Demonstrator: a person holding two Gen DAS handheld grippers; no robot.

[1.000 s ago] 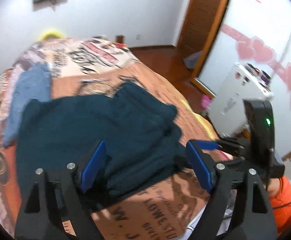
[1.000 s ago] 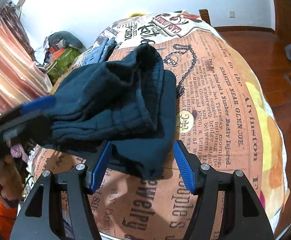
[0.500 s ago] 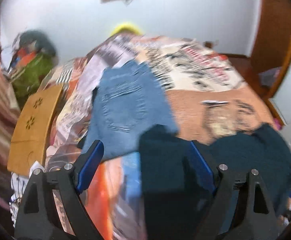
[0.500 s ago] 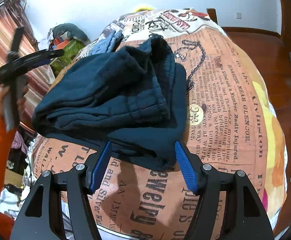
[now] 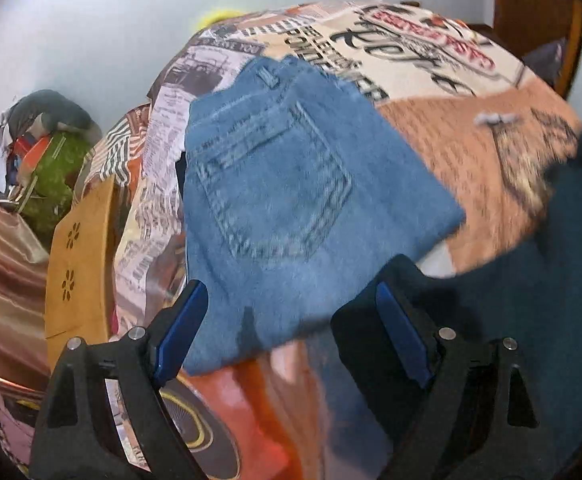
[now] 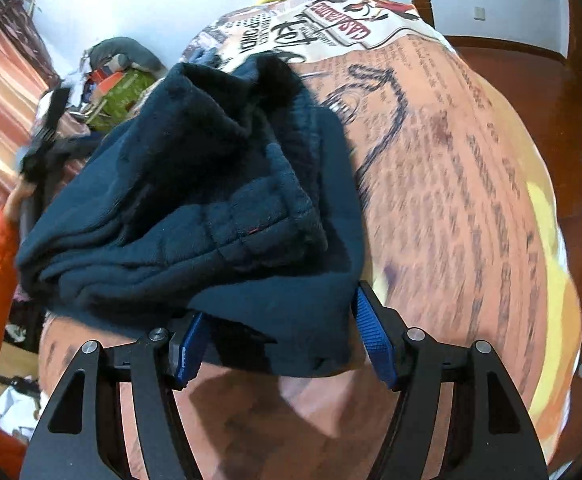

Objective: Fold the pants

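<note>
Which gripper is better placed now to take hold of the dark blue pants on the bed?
Probably the right gripper: the dark blue pants lie between its open fingers. The left gripper faces the jeans.

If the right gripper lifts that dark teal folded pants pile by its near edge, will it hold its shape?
Probably not. The dark teal pants look thick, soft and loosely stacked, so the layers would likely sag and unfold. The plush fabric should grip the blue pads rather than slip.
</note>
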